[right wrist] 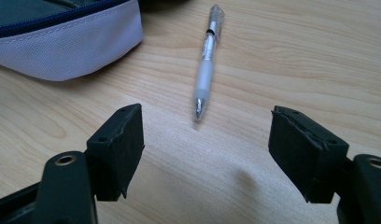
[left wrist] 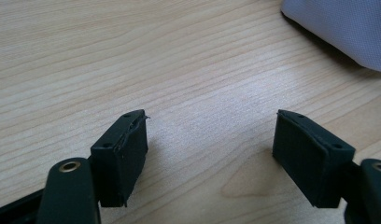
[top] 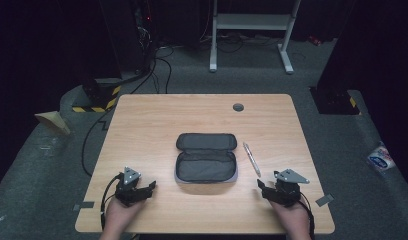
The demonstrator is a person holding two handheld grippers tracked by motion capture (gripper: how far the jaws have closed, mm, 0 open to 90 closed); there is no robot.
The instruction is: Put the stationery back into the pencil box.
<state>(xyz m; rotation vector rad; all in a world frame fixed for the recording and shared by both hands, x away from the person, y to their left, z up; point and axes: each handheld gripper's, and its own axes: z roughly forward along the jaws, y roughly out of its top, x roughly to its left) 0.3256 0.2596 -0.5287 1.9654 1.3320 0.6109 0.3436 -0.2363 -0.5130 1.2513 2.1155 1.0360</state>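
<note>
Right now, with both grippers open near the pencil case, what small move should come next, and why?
Probably ease the right gripper forward so its open jaws straddle the pen: the pen lies just ahead, loose on the table beside the open pencil case.

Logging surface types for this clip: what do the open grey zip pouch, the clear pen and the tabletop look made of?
Open grey zip pouch: woven fabric, matte; a fine weave and a stitched seam show in the right gripper view.
Clear pen: see-through plastic barrel, frosted grip that is probably rubber, shiny metal-looking tip.
Light tabletop: wood or wood-look laminate, smooth; printed or real grain, I cannot tell which.
</note>
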